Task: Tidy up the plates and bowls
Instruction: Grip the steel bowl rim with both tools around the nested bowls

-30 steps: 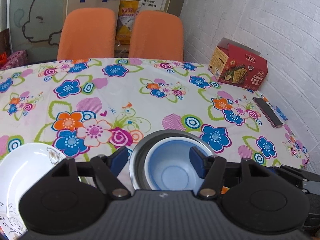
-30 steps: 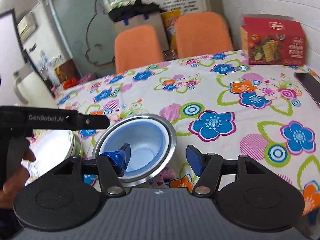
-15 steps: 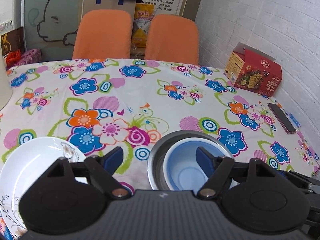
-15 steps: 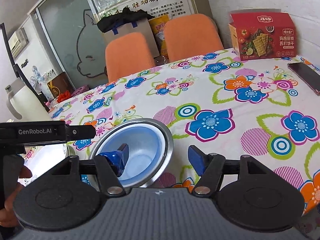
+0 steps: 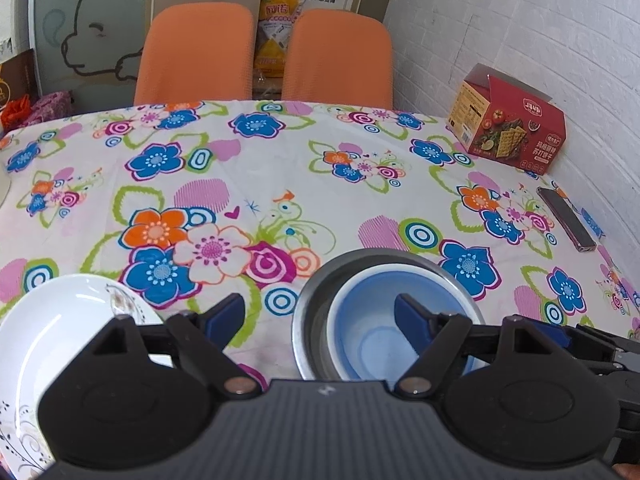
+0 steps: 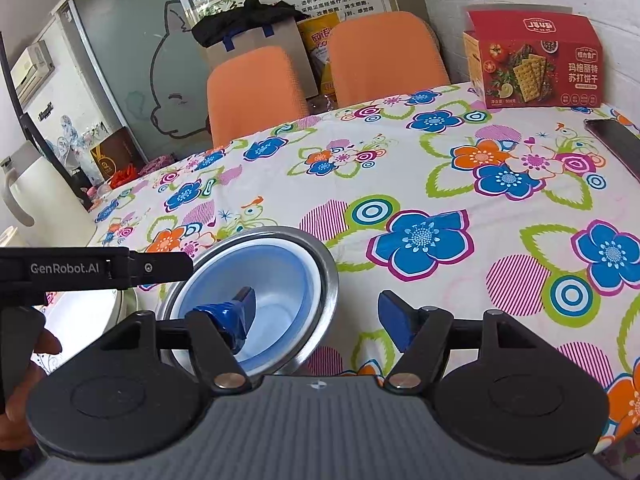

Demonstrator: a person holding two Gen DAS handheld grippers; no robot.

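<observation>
Blue bowl (image 5: 376, 320) sits inside metal bowl (image 5: 316, 292). Left gripper (image 5: 318, 318) and right gripper (image 6: 316, 316) gape wide, holding nothing.

My tabletop (image 5: 240, 184) wears a flowered cloth; on it, a steel bowl (image 5: 316, 312); left of that a white plate (image 5: 60, 332); far right a cracker box (image 5: 508, 128); near it a phone (image 5: 566, 218).

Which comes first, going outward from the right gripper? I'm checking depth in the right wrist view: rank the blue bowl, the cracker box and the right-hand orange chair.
1. Blue bowl: nested in the steel bowl, under the right gripper's left finger.
2. Cracker box: far right, by the wall.
3. Right-hand orange chair: behind the table's far edge.
</observation>
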